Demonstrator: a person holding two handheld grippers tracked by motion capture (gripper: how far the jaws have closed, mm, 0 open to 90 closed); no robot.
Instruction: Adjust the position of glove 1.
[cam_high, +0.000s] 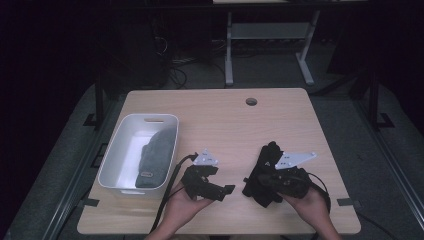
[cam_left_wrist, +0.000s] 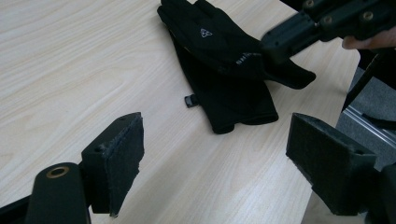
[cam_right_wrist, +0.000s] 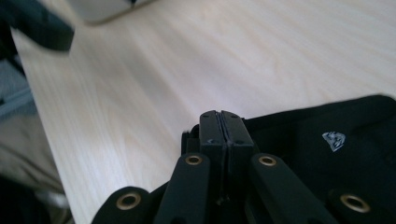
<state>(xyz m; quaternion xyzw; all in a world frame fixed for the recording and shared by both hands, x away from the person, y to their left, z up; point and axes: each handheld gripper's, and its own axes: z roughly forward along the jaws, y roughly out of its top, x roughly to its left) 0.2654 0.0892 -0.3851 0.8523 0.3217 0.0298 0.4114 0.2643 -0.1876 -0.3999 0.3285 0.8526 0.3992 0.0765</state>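
Note:
A black glove (cam_high: 265, 167) with a small white logo (cam_left_wrist: 205, 32) lies on the wooden table, over a second black layer (cam_left_wrist: 233, 102). My right gripper (cam_high: 262, 182) comes in from the right and is shut, its jaws pressed flat together (cam_right_wrist: 220, 119) at the glove's near edge (cam_right_wrist: 327, 154), pinching the fabric. In the left gripper view, that gripper (cam_left_wrist: 289, 39) sits on the glove's thumb side. My left gripper (cam_high: 227, 190) is held left of the glove, open, with bare table between its pads (cam_left_wrist: 121, 158).
A white plastic bin (cam_high: 150, 118) stands at the table's left with a grey knitted item (cam_high: 156, 157) inside; its corner (cam_right_wrist: 102, 7) shows in the right gripper view. A cable hole (cam_high: 251, 101) is near the far edge. Desk legs and cables lie beyond.

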